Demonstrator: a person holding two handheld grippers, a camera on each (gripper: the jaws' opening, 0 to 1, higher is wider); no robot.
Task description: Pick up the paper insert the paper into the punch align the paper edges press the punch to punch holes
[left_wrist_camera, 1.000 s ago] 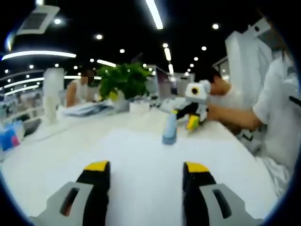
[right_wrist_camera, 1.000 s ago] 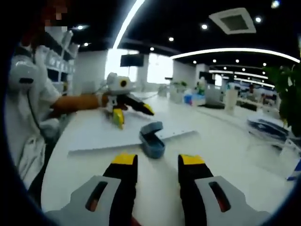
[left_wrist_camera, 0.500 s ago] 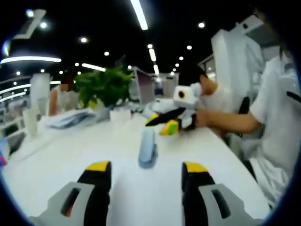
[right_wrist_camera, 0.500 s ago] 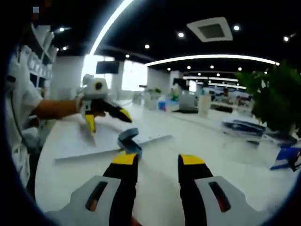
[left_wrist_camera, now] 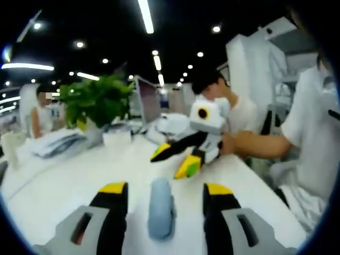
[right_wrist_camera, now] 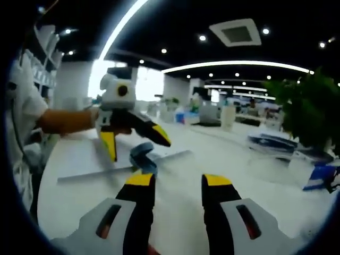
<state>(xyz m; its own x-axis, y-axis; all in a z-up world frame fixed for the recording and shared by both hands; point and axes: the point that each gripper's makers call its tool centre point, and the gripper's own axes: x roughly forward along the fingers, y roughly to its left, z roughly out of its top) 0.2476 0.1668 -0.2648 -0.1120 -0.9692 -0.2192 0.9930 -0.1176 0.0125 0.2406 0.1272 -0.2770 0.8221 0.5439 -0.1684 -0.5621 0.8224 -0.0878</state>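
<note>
The left gripper (left_wrist_camera: pixel 162 194) has come right up to the blue punch (left_wrist_camera: pixel 160 208), jaws wide around it, right gripper (right_wrist_camera: pixel 173 183) wide too, paper (right_wrist_camera: pixel 79 159) under the punch, no holes pressed yet

Blue punch (left_wrist_camera: pixel 161 208) between spread fingers (left_wrist_camera: pixel 112 197)

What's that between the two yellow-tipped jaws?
The blue punch lies on the table between the left gripper's open jaws, in the left gripper view.
</note>
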